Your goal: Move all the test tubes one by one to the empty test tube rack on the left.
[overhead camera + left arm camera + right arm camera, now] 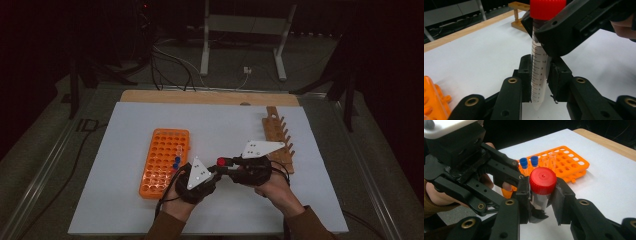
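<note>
tube (538,75): red-capped graduated centrifuge tube, mid-frame, upright above white mat (125,200)
markings: scale reading 2–11; higher nos. hiding behind right gripper
left gripper (539,82): clamping tube's lower body
right gripper (541,195): gripping tube below cap
rack (164,161): orange, left-center; cut off in left gripper view

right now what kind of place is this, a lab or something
Probably a lab-style test bench: an orange tube rack holding blue-capped tubes, a wooden rack, and a red-capped graduated tube on a white table in a dark room.
</note>
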{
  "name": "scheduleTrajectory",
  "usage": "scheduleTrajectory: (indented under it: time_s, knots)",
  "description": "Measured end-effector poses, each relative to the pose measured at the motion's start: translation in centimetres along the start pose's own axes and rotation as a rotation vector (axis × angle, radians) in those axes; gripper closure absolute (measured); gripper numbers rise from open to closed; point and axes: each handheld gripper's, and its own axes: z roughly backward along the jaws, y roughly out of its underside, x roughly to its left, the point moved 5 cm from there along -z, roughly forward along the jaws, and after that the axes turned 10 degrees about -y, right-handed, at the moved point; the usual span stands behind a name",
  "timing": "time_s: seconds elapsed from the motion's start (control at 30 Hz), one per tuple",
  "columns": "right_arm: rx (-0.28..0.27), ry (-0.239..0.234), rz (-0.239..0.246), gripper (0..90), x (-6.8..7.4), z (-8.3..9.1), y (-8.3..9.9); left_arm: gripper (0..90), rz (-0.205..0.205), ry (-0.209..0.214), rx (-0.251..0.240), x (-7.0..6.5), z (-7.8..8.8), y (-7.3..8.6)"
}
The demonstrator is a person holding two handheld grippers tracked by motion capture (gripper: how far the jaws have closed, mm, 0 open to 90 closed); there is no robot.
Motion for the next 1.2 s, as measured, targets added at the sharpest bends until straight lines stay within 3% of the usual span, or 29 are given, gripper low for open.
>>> scheduleTrajectory:
  time_s: [0.13, 0.23, 0.47, 0.63, 0.97, 1.2]
  knots:
    - [-0.038, -0.036, -0.002, 54.9, -0.3, 0.3, 0.2, 75.0, 0.013, -0.009, 0.004, 0.5, 0.2, 0.4]
    - [-0.071, -0.021, -0.006, 41.0, -0.8, 0.9, 0.3, 75.0, 0.023, -0.014, -0.010, 1.0, 0.7, 0.7]
    - [-0.053, 0.152, -0.031, 15.3, -2.9, 2.0, 1.9, 75.0, 0.025, -0.007, -0.043, 2.2, 2.7, 1.8]
    - [-0.058, 0.231, -0.063, 6.8, -4.1, 2.9, 3.2, 75.0, 0.036, -0.010, -0.056, 3.5, 4.1, 2.9]
    - [-0.095, 0.298, -0.108, 3.7, -5.3, 5.8, 4.7, 75.1, 0.057, -0.051, -0.056, 5.8, 5.9, 4.9]
    - [-0.108, 0.320, -0.127, 4.0, -5.6, 7.0, 5.5, 75.1, 0.015, -0.070, -0.037, 6.1, 6.2, 6.5]
